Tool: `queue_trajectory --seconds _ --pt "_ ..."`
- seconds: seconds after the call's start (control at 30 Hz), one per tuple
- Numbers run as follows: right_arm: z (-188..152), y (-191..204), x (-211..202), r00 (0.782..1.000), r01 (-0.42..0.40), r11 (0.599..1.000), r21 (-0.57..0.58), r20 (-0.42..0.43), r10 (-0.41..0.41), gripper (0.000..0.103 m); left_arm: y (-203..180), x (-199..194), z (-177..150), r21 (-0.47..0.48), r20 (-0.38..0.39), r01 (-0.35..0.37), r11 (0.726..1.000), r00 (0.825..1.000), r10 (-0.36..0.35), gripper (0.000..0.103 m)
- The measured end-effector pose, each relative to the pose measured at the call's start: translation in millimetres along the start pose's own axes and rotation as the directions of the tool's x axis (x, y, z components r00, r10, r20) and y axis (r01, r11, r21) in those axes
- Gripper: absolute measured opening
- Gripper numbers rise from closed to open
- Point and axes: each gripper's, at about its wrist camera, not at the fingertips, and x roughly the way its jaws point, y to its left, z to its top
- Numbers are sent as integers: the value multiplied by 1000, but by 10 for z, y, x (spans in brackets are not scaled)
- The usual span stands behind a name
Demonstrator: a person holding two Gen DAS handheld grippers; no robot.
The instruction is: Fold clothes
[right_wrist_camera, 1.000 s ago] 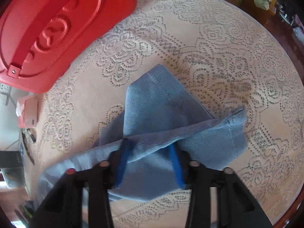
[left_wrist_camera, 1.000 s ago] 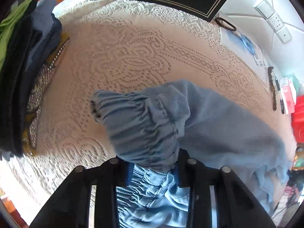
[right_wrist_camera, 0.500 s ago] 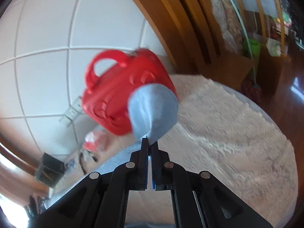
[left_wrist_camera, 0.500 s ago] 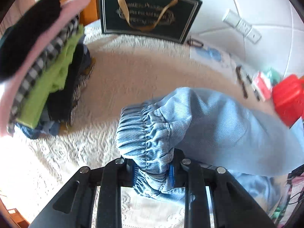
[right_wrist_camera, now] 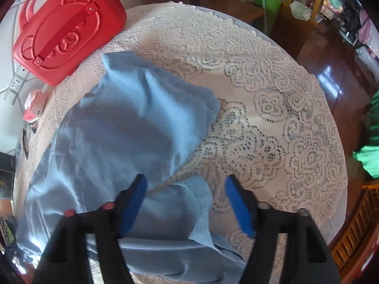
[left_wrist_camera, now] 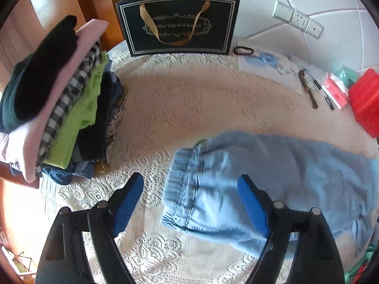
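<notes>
Light blue denim pants [left_wrist_camera: 272,179] lie spread on the lace tablecloth [left_wrist_camera: 180,104], with the elastic waistband [left_wrist_camera: 184,184] toward the left. My left gripper [left_wrist_camera: 191,203] is open and empty, hovering just above the waistband. In the right wrist view the pant legs [right_wrist_camera: 123,132] lie folded over each other on the cloth. My right gripper [right_wrist_camera: 186,203] is open and empty above the leg hems.
A stack of folded clothes [left_wrist_camera: 59,104] sits at the left. A dark gift bag [left_wrist_camera: 177,23] stands at the back. A red plastic case [right_wrist_camera: 66,26] lies at the far right near pens and paper [left_wrist_camera: 315,90]. The table edge [right_wrist_camera: 341,189] drops to the floor.
Both grippers were shut on the pants and lifting them. Both have opened and let go, and the pants now lie flat on the table.
</notes>
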Motion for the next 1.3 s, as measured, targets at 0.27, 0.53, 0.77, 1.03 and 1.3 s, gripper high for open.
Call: queue_trajectory --seconds 0.27,0.53,0.77,1.03,1.3 --pt "548 636 121 996 -39 993 -112 80 49 82 -33 670 195 15 -119 -46 999 992 47 82" --pt "1155 1261 731 993 88 953 -290 100 -61 87 -111 1164 193 16 -180 -31 999 983 34 83" --pt "1294 1521 1201 981 192 902 -386 77 -176 10 -199 1018 239 -41 -142 -28 999 990 22 37" --pt "1421 1690 -35 916 171 908 -382 401 -4 3 -402 82 1002 -26 176 -15 1000 984 20 34" --pt "2092 1831 -49 896 183 955 -232 439 -65 83 -408 645 1751 -142 66 28 990 998 -19 56"
